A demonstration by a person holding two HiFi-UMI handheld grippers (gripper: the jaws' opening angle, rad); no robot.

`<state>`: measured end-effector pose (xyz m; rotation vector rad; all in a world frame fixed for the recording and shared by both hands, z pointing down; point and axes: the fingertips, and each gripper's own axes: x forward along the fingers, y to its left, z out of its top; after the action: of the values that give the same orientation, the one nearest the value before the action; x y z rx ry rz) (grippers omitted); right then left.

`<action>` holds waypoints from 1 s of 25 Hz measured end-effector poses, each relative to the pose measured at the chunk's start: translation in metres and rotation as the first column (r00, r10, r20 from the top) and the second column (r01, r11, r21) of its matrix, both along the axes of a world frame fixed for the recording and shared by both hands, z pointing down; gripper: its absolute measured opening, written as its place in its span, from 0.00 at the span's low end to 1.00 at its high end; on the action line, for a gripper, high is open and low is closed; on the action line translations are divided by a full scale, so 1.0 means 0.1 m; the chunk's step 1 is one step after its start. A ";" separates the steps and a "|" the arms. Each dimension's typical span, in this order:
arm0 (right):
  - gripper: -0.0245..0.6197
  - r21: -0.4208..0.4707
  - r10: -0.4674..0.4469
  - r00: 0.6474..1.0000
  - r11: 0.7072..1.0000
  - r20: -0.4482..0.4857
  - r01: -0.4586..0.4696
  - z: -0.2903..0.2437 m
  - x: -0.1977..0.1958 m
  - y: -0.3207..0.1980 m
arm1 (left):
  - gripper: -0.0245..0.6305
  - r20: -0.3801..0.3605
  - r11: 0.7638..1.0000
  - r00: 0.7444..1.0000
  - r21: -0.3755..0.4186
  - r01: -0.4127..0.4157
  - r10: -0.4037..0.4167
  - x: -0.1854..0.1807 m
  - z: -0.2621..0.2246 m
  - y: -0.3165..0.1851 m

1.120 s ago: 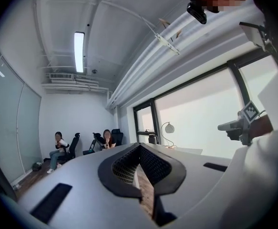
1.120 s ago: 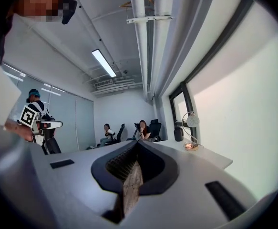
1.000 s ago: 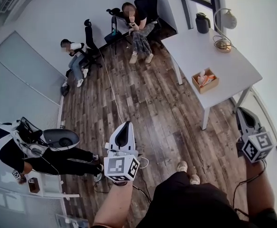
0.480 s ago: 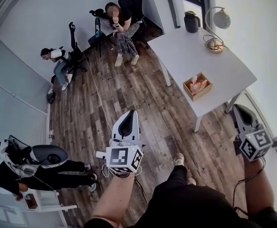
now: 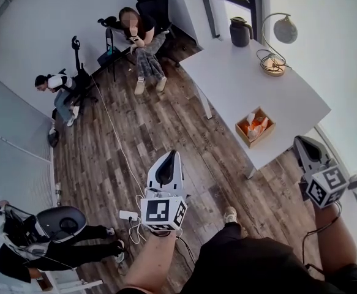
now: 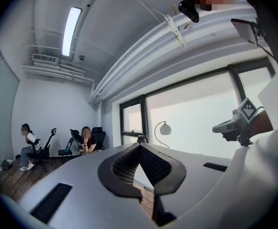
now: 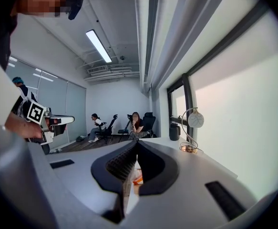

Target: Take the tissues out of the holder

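Observation:
A small wooden tissue holder [image 5: 255,127] with orange and white tissues in it stands near the front edge of the white table [image 5: 251,84]. Both grippers hang in the air over the wooden floor, short of the table. My left gripper [image 5: 172,156] is at the lower middle of the head view, its jaws meeting at the tip [image 6: 139,147] with nothing between them. My right gripper [image 5: 302,142] is at the lower right, just in front of the table's near corner, shut and empty [image 7: 137,143]. Through its jaws a bit of the orange tissues [image 7: 137,178] shows.
A dark jug [image 5: 240,31] and a wire lamp [image 5: 275,41] stand at the table's far end. Two people sit on chairs [image 5: 138,32] by the far wall. Another person with equipment [image 5: 56,231] is at the lower left. A cable and power strip [image 5: 128,215] lie on the floor.
Both grippers have moved towards the table. The table and the holder have slid down and left in the head view and look nearer. Both jaws stay shut.

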<state>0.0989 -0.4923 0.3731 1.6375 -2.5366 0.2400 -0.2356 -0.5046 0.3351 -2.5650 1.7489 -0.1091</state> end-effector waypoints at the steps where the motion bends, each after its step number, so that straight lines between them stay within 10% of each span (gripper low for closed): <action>1: 0.05 -0.003 -0.002 1.000 1.000 -0.007 0.002 0.01 -0.05 -0.06 | 0.04 -0.003 1.000 1.000 -0.009 -0.005 0.005 -0.03 0.03 -0.08; 25: 0.05 -0.090 0.019 0.999 0.996 -0.029 -0.021 0.61 -0.37 -1.20 | 0.04 0.013 0.988 0.993 -0.098 -0.117 0.119 0.33 0.55 -1.74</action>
<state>0.0620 -0.6125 0.4345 1.6219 -2.4518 0.3263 -0.2022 -0.6782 0.3899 -2.7179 1.6197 -0.2193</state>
